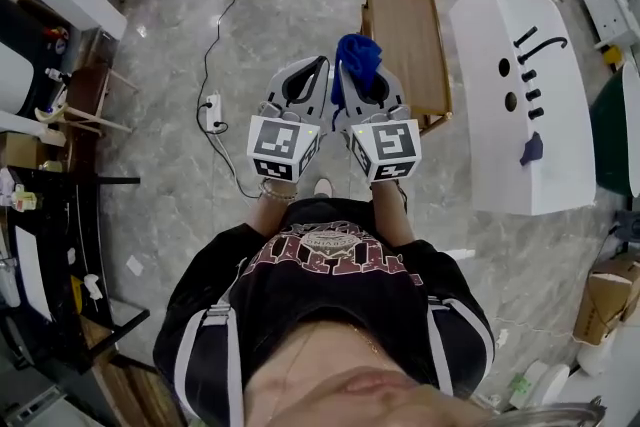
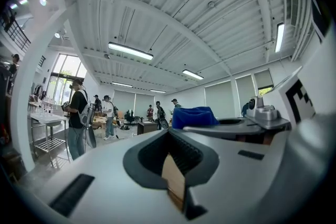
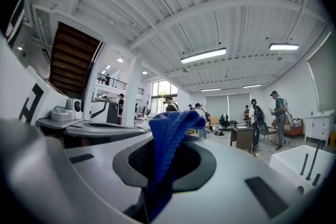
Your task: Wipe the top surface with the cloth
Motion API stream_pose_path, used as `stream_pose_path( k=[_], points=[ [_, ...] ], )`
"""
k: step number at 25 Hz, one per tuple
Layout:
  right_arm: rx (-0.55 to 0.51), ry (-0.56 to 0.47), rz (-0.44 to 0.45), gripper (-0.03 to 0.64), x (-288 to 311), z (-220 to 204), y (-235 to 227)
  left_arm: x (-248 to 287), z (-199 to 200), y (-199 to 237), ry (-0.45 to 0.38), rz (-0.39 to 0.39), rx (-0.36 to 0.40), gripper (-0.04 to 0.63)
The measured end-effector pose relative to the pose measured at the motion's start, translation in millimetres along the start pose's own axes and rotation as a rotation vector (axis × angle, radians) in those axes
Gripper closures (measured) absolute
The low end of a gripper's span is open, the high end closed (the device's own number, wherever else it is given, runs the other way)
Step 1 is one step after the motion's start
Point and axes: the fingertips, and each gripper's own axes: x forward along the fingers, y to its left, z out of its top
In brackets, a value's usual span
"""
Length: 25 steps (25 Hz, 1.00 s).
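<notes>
While both tools are held side by side in front of the person's chest, the blue cloth (image 3: 169, 134) is kept off the white worktop (image 1: 490, 25). R. tool (image 1: 362, 87) is clenched on the cloth, which is bunched betw. its jaws and stands out past the tips. L. tool (image 1: 318, 70) is closed, jaws together at the tips, nothing gripped. Worktop is seen to the right, well apart from both tools; black items (image 1: 530, 65) and a small dark-blue piece (image 1: 532, 149) are noted on it. Wooden cart (image 1: 405, 35) is found just beside the worktop, on the marble floor (image 1: 250, 25).
</notes>
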Motion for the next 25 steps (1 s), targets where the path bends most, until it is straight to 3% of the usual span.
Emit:
stream_pose_path(
  k=[16,25],
  points=[
    [0.019,0.025,-0.029,0.561,33,-20,-49,54,-14,16,0.025,0.003,-0.011,0.548],
    [0.019,0.028,-0.069,0.561,96,-19,-67,101,-11,65,0.029,-0.039,-0.013,0.548]
  ],
)
